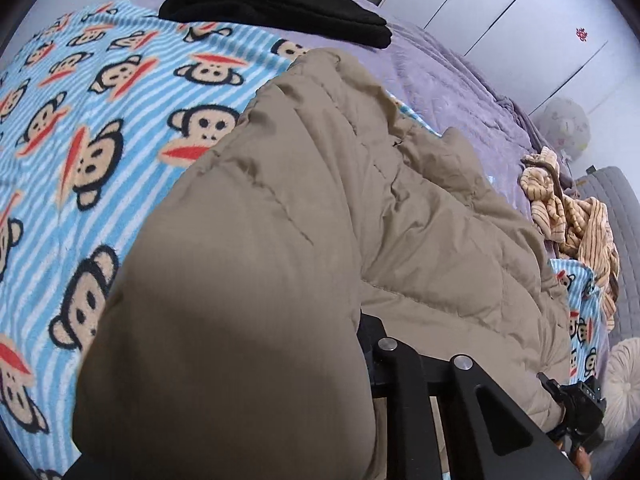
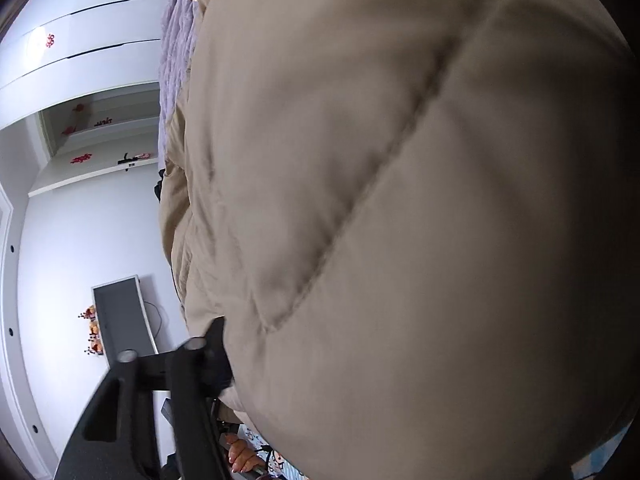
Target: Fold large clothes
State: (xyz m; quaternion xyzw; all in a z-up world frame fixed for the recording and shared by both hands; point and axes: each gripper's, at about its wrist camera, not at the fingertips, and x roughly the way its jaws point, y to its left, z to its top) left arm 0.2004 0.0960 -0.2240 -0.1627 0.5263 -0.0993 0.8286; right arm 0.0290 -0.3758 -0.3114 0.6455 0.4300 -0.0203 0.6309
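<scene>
A large tan quilted jacket [image 1: 312, 208] lies on a blue striped monkey-print blanket [image 1: 80, 120] over a bed. My left gripper [image 1: 366, 344] is shut on the jacket's near edge; the puffy fabric drapes over the jaws and hides the fingertips. The other gripper shows at the lower right of the left wrist view [image 1: 576, 412] against the jacket's edge. In the right wrist view the jacket [image 2: 400, 200] fills most of the frame, lifted close to the lens. My right gripper [image 2: 224, 360] is shut on its edge, with one dark finger [image 2: 216, 336] showing against the fabric.
A folded black garment [image 1: 276, 4] lies at the blanket's far end. A crumpled tan striped garment [image 1: 568, 208] sits at the right on the purple bedspread [image 1: 460, 80]. White wardrobe doors [image 1: 520, 4] stand behind. A monitor [image 2: 124, 320] stands by the white wall.
</scene>
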